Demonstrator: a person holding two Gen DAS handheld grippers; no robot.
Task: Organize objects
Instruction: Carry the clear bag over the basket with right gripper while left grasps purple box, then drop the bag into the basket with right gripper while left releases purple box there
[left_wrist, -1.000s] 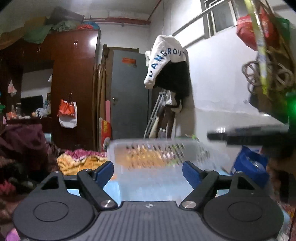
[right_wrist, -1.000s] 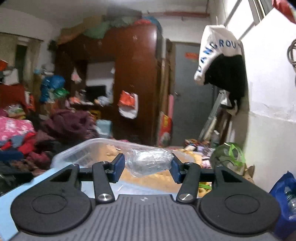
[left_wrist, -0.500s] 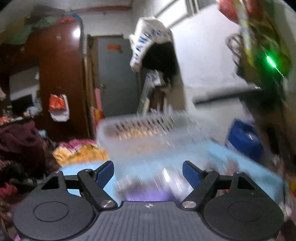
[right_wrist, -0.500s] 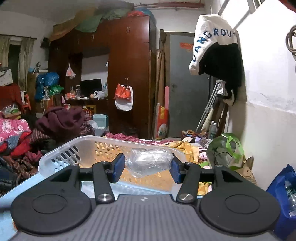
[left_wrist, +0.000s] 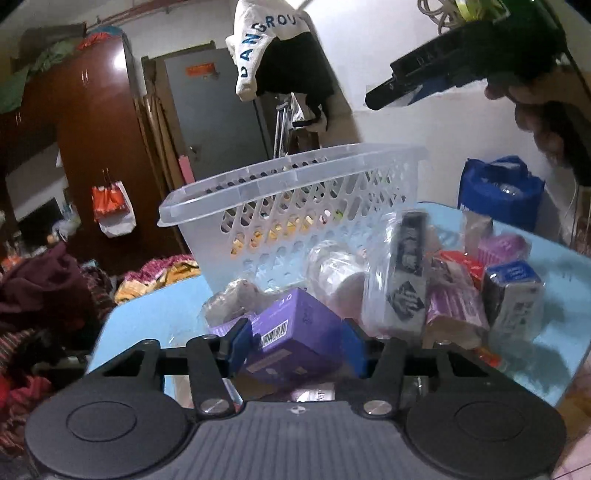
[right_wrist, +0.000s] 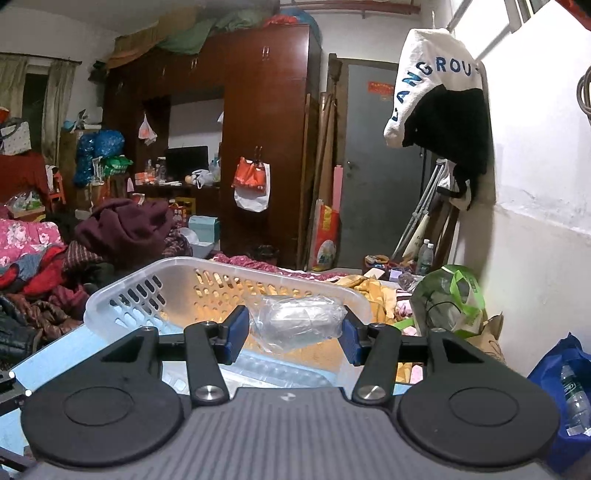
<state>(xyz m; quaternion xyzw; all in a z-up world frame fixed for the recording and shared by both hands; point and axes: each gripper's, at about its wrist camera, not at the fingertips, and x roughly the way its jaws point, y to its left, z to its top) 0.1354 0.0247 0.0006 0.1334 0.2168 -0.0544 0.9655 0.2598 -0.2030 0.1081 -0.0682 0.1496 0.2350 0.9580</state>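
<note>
In the left wrist view my left gripper (left_wrist: 295, 345) has its blue pads on both sides of a purple box (left_wrist: 291, 336) that lies at the near edge of a pile of packaged goods on the light blue table (left_wrist: 147, 321). A clear perforated basket (left_wrist: 295, 199) stands behind the pile. My right gripper (right_wrist: 293, 334) is shut on a clear plastic-wrapped package (right_wrist: 295, 325) and holds it above the same basket (right_wrist: 155, 291). The right gripper also shows in the left wrist view (left_wrist: 406, 86), high at the upper right.
The pile holds a bagged tall box (left_wrist: 406, 273), a pink-purple pack (left_wrist: 454, 306), a blue and white carton (left_wrist: 513, 299) and a round clear container (left_wrist: 332, 266). A blue bag (left_wrist: 498, 192) sits by the white wall. Clothes lie heaped at the left (right_wrist: 122, 229).
My left gripper has dropped from basket height down to the pile and closed in around the purple box. My right gripper has stayed above the basket with its package.
</note>
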